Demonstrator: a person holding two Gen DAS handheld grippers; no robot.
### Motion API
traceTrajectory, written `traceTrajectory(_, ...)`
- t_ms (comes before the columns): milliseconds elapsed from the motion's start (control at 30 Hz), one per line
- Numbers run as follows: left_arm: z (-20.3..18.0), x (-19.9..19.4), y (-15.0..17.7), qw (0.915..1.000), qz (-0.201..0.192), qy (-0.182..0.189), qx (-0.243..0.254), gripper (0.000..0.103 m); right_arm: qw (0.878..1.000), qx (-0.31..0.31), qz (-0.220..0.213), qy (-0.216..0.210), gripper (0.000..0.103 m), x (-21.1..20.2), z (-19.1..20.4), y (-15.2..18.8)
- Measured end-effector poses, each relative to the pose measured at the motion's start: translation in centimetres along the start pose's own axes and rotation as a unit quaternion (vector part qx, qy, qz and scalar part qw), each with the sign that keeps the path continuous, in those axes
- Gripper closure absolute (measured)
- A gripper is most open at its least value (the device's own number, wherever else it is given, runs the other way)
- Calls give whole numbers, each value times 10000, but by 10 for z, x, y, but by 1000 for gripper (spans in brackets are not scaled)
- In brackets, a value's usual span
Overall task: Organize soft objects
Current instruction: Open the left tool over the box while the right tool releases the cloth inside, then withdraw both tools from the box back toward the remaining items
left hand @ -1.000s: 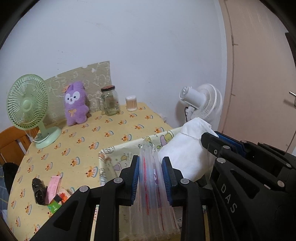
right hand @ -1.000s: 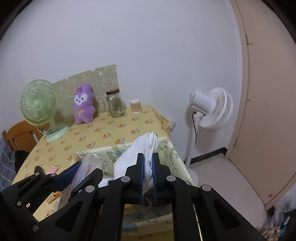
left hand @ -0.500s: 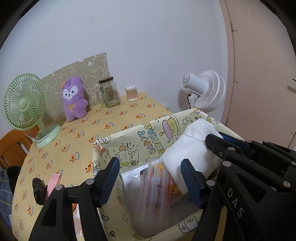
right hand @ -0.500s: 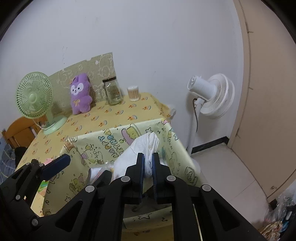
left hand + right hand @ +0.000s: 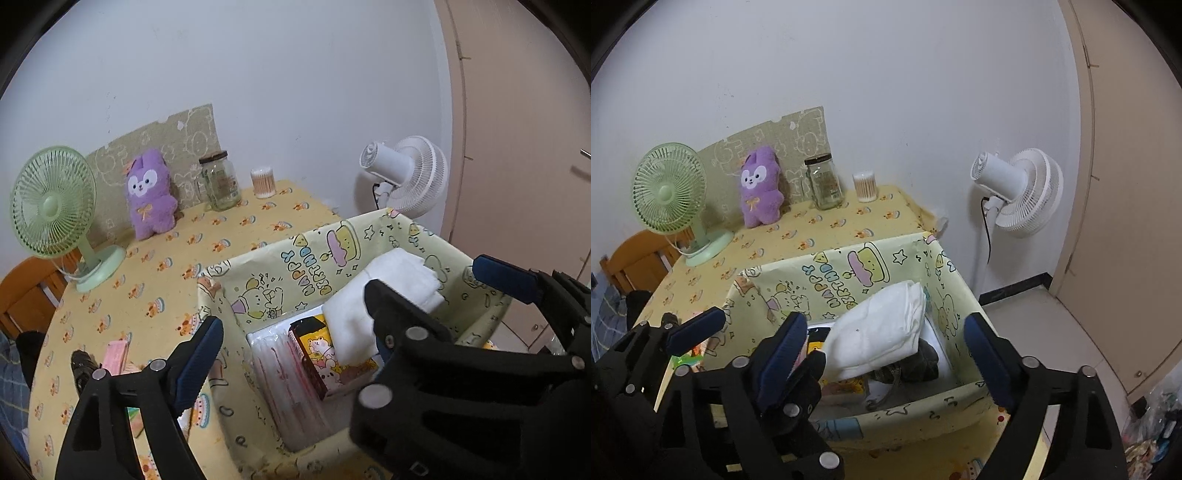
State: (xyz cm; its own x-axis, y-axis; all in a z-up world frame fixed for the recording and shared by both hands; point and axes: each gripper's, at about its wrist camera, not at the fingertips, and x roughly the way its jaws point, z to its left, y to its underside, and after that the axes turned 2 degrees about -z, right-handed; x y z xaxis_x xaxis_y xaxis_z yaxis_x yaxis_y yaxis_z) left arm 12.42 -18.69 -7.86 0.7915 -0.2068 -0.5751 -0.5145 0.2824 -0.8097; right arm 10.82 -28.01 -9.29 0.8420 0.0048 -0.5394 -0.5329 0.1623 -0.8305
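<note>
A yellow cartoon-print storage box (image 5: 295, 266) (image 5: 849, 273) stands at the table's near right corner. Inside it a clear plastic pack with pink stripes (image 5: 284, 376) lies beside a yellow cartoon packet (image 5: 325, 354). A folded white cloth (image 5: 384, 291) (image 5: 882, 332) leans on top of them. My left gripper (image 5: 295, 343) hovers over the pack with its jaws opening, the pads touching nothing. My right gripper (image 5: 884, 350) is over the white cloth. Its jaws are also opening and its pads are clear of the cloth.
At the back of the table are a purple plush (image 5: 149, 195), a green desk fan (image 5: 55, 206), a glass jar (image 5: 219, 181) and a cotton-swab tub (image 5: 263, 182). Small pink items (image 5: 116, 354) lie left of the box. A white floor fan (image 5: 1019, 192) and a door stand on the right.
Both grippers have opened. The left one let the plastic pack drop into the box, then the right one released the white cloth, which now rests in the box.
</note>
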Motion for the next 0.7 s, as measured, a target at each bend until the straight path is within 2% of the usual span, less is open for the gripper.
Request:
traceTrajectory(133,1,-12,-1,9999,-134,14,41,8,10000,-29,-25,-90,6,-8,3,-3)
traceTrajectory(267,3,-23,1,9998,-194,74,18,5,9999,-114,-105,-31,2,-19,10,-4)
traceTrajectory(433,8,-37,1,9996,-187,200,-86,5,9997,-179,-191,24,0,-33,18,-5)
traceTrajectory(600,14,-54,1,9992,-392,-21,-110,0,9995,-170,-264,-85,0,-47,27,-7)
traceTrajectory(700,20,-62,2,9989,-435,36,-157,0,9990,-272,-361,-56,0,-56,36,-8)
